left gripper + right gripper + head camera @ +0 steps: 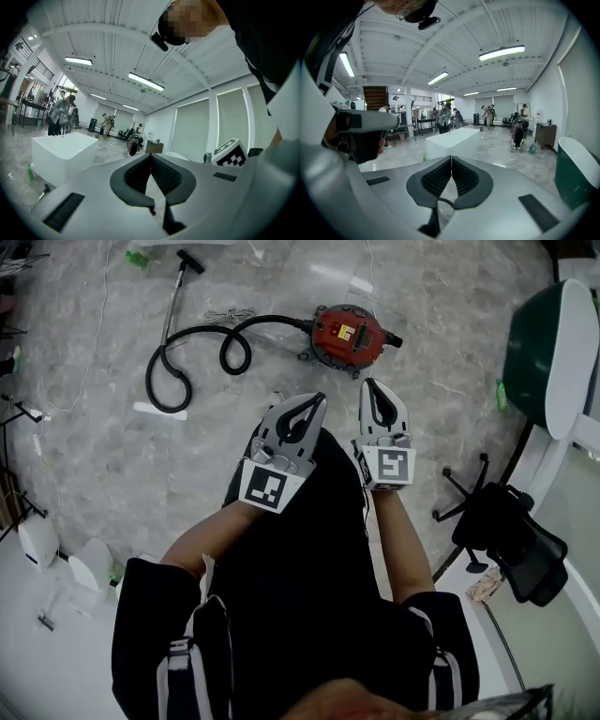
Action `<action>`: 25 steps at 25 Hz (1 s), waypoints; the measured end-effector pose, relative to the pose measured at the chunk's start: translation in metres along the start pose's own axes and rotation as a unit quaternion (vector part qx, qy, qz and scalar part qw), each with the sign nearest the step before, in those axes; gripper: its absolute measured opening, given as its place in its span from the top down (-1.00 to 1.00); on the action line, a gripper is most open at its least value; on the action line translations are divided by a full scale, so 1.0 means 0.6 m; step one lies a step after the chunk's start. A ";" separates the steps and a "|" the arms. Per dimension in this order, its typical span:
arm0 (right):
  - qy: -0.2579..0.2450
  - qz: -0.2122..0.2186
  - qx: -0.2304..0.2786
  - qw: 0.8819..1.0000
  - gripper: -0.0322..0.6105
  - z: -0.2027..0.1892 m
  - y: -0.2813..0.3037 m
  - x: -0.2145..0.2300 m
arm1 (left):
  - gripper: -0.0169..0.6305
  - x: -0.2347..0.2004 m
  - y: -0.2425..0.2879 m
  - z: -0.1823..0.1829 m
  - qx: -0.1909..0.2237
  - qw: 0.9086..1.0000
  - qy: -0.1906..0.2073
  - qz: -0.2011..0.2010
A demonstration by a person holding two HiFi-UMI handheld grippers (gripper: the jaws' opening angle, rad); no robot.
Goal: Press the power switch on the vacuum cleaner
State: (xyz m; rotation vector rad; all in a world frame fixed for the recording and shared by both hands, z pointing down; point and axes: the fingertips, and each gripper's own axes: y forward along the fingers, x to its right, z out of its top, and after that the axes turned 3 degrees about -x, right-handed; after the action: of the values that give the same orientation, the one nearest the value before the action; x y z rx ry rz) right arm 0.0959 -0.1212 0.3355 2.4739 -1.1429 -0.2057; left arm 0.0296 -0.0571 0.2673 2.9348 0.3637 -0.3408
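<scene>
The red canister vacuum cleaner lies on the grey marble floor ahead of me, with a yellow patch on its top. Its black hose curls off to the left and ends in a wand and nozzle. My left gripper is shut on nothing and held above the floor short of the canister. Beside it my right gripper is shut and empty too, its tips just short of the canister in the head view. Neither gripper view shows the vacuum: the left gripper and the right gripper face across the room.
A green and white seat stands at the right, with a black office chair nearer me. A thin cable runs over the floor at the left. A white block and distant people fill the hall.
</scene>
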 end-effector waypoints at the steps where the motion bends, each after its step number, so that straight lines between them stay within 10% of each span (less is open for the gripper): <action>1: -0.005 0.011 -0.012 1.000 0.84 -0.011 0.017 0.002 | 0.89 -0.006 0.002 0.000 0.002 1.000 -0.005 0.005; 7: -0.041 0.056 -0.092 0.993 0.84 -0.088 0.114 0.010 | 0.89 -0.033 0.009 -0.006 0.003 0.999 0.035 0.009; 25: -0.087 0.089 -0.267 0.956 0.84 -0.348 0.386 0.091 | 0.89 -0.153 0.038 -0.100 -0.003 0.997 -0.043 0.069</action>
State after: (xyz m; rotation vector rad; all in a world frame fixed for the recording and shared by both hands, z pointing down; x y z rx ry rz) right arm 0.0323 -0.2349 0.6239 1.8969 -1.1834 -0.6048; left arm -0.0388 -0.0877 0.3503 2.9073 0.1493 -0.4451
